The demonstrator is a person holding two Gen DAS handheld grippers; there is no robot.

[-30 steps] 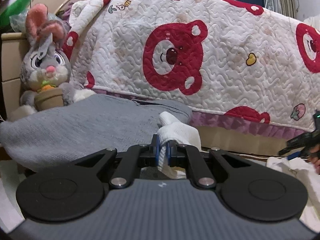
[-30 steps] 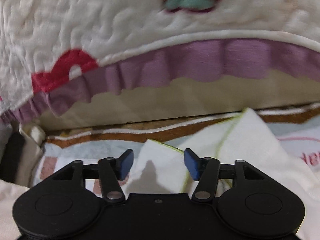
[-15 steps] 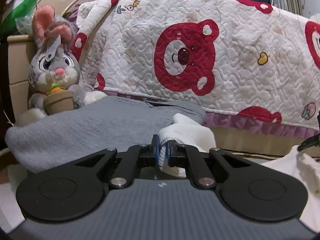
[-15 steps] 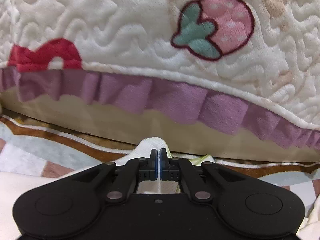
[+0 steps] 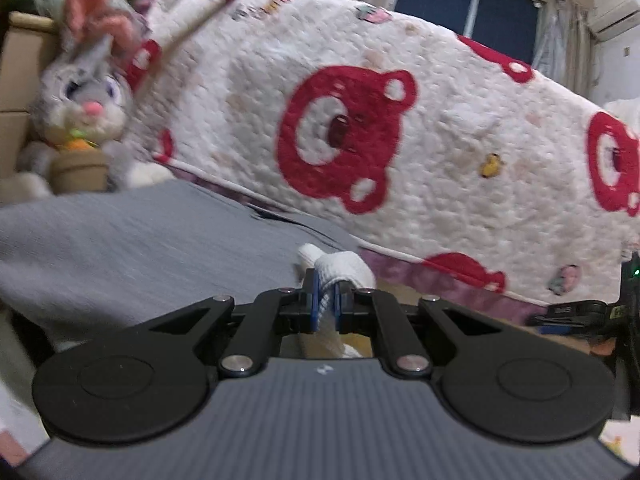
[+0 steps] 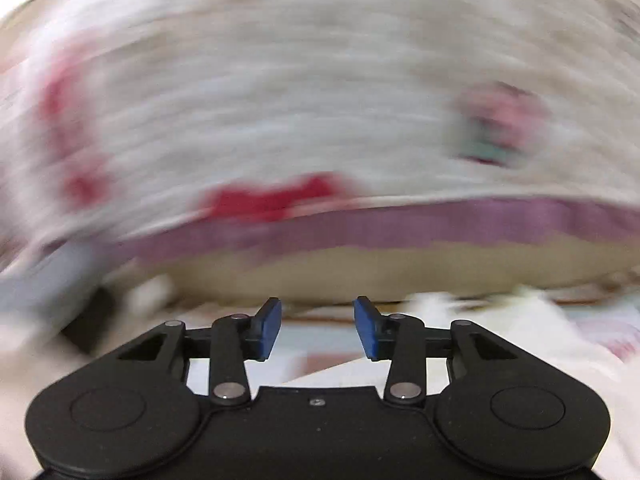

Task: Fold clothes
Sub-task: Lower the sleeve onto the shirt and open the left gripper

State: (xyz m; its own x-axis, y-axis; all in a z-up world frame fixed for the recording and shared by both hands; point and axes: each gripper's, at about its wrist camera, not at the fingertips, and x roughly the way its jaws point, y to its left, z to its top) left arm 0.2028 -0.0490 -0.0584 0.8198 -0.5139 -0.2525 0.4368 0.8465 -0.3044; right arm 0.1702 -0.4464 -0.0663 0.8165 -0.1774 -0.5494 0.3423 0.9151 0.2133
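White knitted cloth (image 5: 340, 266), a bunched corner of the garment, is clenched between the blue pads of the left tool (image 5: 325, 307), and this grip looks the same as half a second ago; the corner sits just in front of the grey blanket (image 5: 140, 236) and below the quilt with red bears (image 5: 400, 140). The change is on the other side. Half a second ago the right tool (image 6: 318, 328) was pinched on a white fold; now its jaws are opening and nothing is between the pads, only pale fabric (image 6: 344, 376) lying below and behind them. The right view is strongly blurred, so this hand is moving fast, and the purple ruffle (image 6: 440, 224) of the quilt now crosses the view level instead of slanted. This probably means that one fold was laid down and released, while the left side holds its corner for the next fold.
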